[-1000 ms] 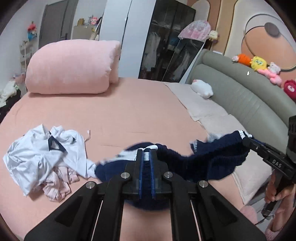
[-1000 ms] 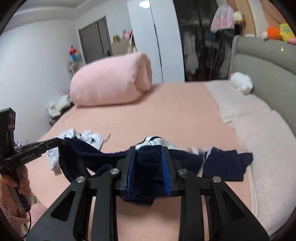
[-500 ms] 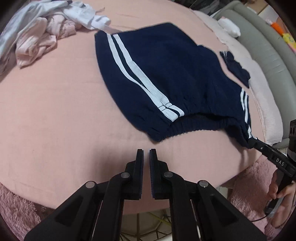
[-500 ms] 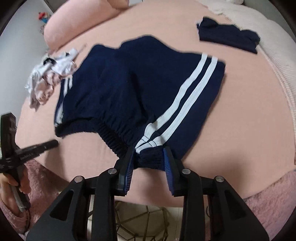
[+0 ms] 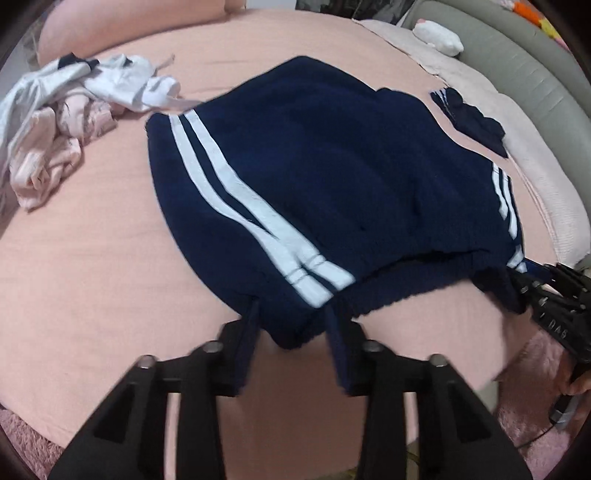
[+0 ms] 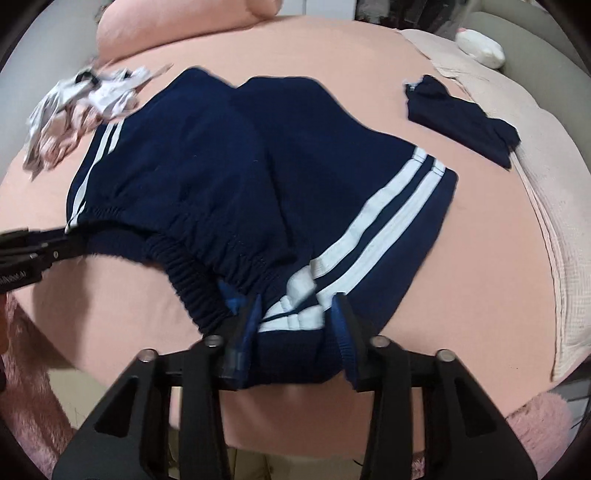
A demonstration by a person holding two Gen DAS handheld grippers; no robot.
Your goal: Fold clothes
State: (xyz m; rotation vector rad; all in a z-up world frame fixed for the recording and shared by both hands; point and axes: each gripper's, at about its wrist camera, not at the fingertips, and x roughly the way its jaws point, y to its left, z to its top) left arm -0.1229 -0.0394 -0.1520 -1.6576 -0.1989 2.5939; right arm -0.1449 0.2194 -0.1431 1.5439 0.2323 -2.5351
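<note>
Navy shorts [image 5: 332, 177] with white side stripes lie spread flat on the pink bed [image 5: 92, 277], waistband at the near edge. My left gripper [image 5: 291, 317] is shut on the left waistband corner, which bunches thickly between its fingers. In the right wrist view the shorts [image 6: 229, 166] show their other striped side, and my right gripper [image 6: 297, 314] is shut on the right waistband corner. Each gripper also appears in the other's view: the right gripper [image 5: 532, 291] at the far right, the left gripper [image 6: 55, 247] at the far left.
A crumpled pile of white and pink clothes [image 5: 74, 110] lies left of the shorts. A small folded navy garment [image 6: 458, 114] sits at the back right beside a beige blanket [image 6: 546, 203]. A rolled pink duvet [image 6: 177, 18] and a grey headboard [image 5: 517, 48] lie behind. A pink rug [image 5: 535, 424] lies below the bed edge.
The shorts went from hanging between both grippers to lying flat. My left gripper let go, stood shut and empty, then took the left waistband corner. The right gripper kept its hold.
</note>
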